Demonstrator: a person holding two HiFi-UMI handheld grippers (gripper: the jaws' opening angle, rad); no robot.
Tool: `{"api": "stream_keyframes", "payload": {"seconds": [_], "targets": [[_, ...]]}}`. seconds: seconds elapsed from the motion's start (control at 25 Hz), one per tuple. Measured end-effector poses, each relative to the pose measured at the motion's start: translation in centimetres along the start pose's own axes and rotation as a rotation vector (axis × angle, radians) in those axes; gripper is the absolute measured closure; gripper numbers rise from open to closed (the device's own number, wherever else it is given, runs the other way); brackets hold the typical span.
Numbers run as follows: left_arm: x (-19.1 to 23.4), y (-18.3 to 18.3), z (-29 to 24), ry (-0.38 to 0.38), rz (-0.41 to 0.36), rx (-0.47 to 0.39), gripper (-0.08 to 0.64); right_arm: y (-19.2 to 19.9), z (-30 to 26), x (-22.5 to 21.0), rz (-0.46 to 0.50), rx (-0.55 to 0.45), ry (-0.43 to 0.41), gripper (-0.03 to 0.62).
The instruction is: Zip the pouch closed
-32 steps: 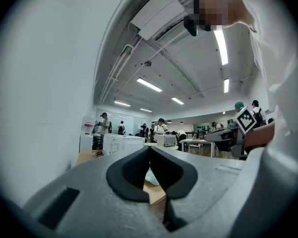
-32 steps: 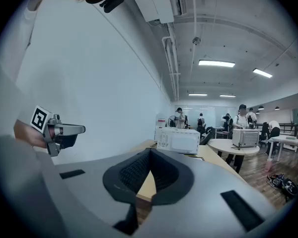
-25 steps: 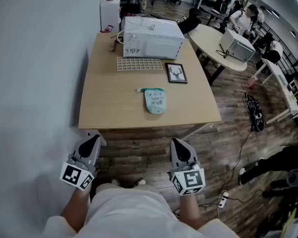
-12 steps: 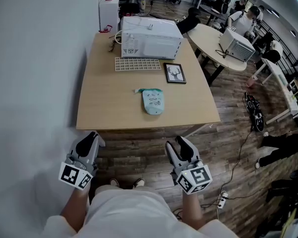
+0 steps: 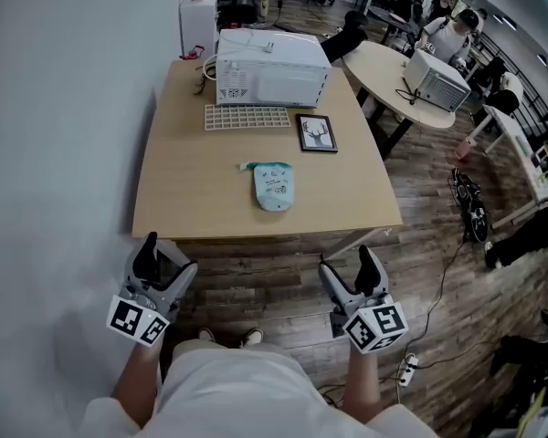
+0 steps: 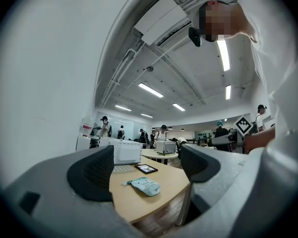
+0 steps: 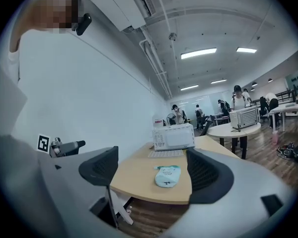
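Observation:
A pale teal pouch [image 5: 272, 188] lies flat near the middle of the wooden table [image 5: 183, 190], its zipper end toward the far side. It also shows in the left gripper view as the pouch [image 6: 144, 185] and in the right gripper view as the pouch [image 7: 168, 175]. My left gripper [image 5: 164, 261] hangs in front of the table's near edge, well short of the pouch. Its jaws are opening and hold nothing. My right gripper [image 5: 350, 270] is below the table's near right corner, also opening, with nothing between its jaws.
At the table's far end are a white microwave [image 5: 269, 62], a white grid rack [image 5: 247, 117] and a framed deer picture [image 5: 317, 132]. A wall runs along the left. A round table [image 5: 393, 71] with another oven and several people is at the back right. A power strip [image 5: 409, 365] lies on the floor.
Both grippers' jaws have gone from shut to wide apart. The right gripper has shifted right and rolled. The left one has moved slightly.

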State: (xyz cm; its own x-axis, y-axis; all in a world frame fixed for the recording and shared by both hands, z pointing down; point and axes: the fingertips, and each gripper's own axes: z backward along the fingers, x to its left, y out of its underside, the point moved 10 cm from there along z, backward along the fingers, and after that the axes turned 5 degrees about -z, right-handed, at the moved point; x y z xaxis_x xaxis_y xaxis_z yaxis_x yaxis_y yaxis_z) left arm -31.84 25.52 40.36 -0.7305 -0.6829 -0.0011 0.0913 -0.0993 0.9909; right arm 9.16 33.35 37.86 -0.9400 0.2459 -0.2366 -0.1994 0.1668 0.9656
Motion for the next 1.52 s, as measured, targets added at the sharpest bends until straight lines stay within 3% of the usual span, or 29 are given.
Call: {"api": "stream_keyframes", "payload": {"seconds": [0.28,0.6,0.88,1.12,1.52], "targets": [[-1.9,1.2,-1.3,-0.014,-0.008,0.054,0.144,1.2,0.0,-2.2,-0.013,0.029,-0.011,0.178],[-0.4,2.8,-4.2,-0.003,0.007,0.111,0.144,1.9,-3.7,-2.5,-0.028,0.087,-0.043,0.178],[3.9,8.4,-13.1,0.039,0.124,0.180,0.144,1.0,-10.7,-4.3,-0.001,0.165,-0.036,0.178],[9.1,11.2,-22.0,0.108,0.162,0.170,0.146,-2.3,-19.0,-6.3,0.072,0.209,-0.017,0.178],[13.0,16.7,-29.6,0.244,0.181,0.290,0.146,-2.7,-25.8,-7.8,0.025,0.253,0.036,0.178]]}}
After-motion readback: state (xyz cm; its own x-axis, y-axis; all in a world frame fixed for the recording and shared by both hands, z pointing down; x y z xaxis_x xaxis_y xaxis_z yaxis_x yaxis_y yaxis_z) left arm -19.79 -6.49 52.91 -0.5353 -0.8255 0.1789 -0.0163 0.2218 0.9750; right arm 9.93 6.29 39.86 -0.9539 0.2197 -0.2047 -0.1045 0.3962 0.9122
